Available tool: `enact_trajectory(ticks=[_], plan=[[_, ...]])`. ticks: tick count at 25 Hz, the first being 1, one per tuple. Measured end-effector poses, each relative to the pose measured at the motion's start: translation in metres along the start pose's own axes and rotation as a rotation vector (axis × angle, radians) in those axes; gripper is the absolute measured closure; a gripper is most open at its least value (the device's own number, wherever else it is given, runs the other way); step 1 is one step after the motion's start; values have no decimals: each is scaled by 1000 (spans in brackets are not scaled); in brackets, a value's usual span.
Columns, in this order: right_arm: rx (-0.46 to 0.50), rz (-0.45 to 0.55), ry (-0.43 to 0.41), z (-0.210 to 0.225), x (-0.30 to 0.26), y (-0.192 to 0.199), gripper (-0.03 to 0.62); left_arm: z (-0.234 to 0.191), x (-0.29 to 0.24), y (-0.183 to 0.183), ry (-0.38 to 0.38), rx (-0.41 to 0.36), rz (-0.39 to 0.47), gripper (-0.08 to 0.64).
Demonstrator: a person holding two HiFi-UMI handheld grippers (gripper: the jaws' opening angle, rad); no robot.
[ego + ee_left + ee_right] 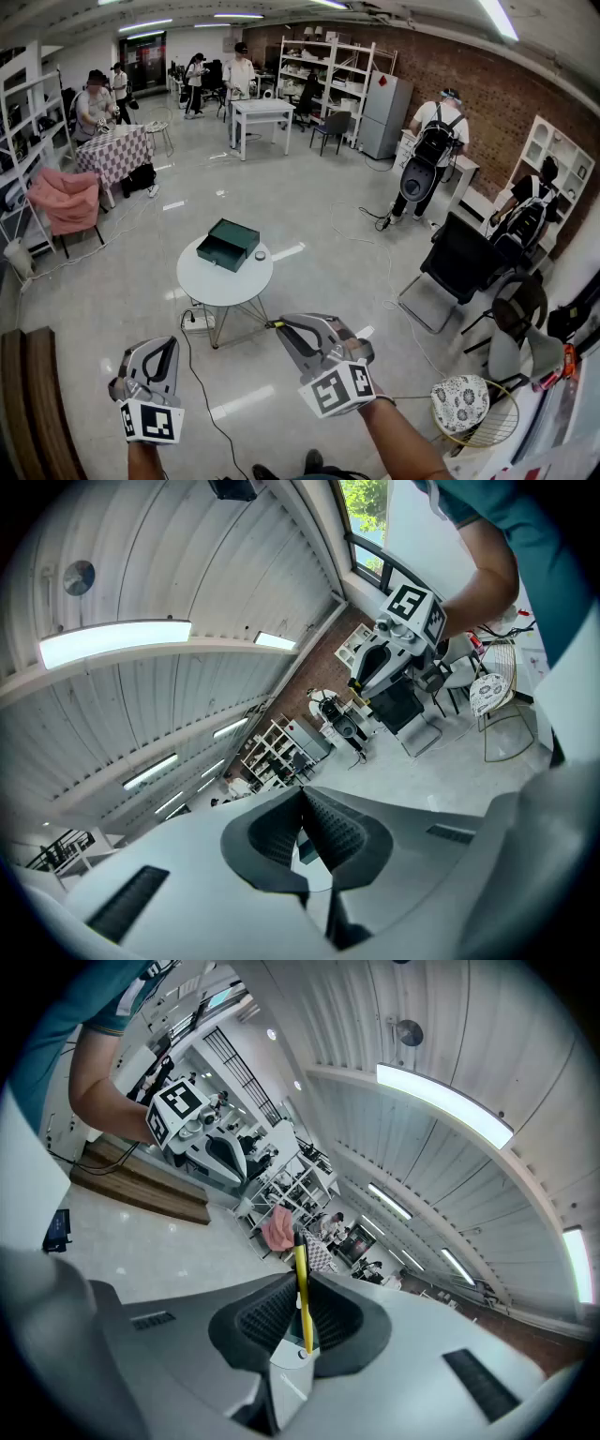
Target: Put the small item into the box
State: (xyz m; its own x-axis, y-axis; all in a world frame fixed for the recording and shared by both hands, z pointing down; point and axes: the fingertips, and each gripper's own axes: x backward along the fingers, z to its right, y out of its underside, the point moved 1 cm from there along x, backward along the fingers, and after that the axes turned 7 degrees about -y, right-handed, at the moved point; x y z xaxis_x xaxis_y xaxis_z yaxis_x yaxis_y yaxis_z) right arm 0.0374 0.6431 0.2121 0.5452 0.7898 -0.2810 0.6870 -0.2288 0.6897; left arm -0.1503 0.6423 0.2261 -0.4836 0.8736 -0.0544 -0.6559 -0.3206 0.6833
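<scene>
**Pen in the tool, box on the counter**

A slim yellow pen (pixel 302 1309) with a dark tip is clamped between the jaws of the right tool (pixel 302 1277), poking out past them. The dark green rectangular box (pixel 228 244) lies flat on the round white counter (pixel 216 284), toward its far side.

— How does the person hold the two?
— Both are low and near, pointing far. The left gripper (pixel 161 345) has its jaws pressed together, nothing between.
— And the right gripper (pixel 278 324)?
— It leans left, jaws closed on a thin yellow pen (pixel 302 1288).

Pen (pixel 302 1297) glossy plastic, seemingly; box (pixel 228 244) matt; floor (pixel 309 206) glossy.
</scene>
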Motion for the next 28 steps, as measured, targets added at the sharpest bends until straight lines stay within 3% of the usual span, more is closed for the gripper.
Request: enact_trajectory(ticks=[19,28], plan=[[-27,-21,21,-11,-8,-11,528,-12,7,6,19,-17,34,541],[-45,13,-7,3,-43,3,528,-11,-18,29,9,2,-5,541]])
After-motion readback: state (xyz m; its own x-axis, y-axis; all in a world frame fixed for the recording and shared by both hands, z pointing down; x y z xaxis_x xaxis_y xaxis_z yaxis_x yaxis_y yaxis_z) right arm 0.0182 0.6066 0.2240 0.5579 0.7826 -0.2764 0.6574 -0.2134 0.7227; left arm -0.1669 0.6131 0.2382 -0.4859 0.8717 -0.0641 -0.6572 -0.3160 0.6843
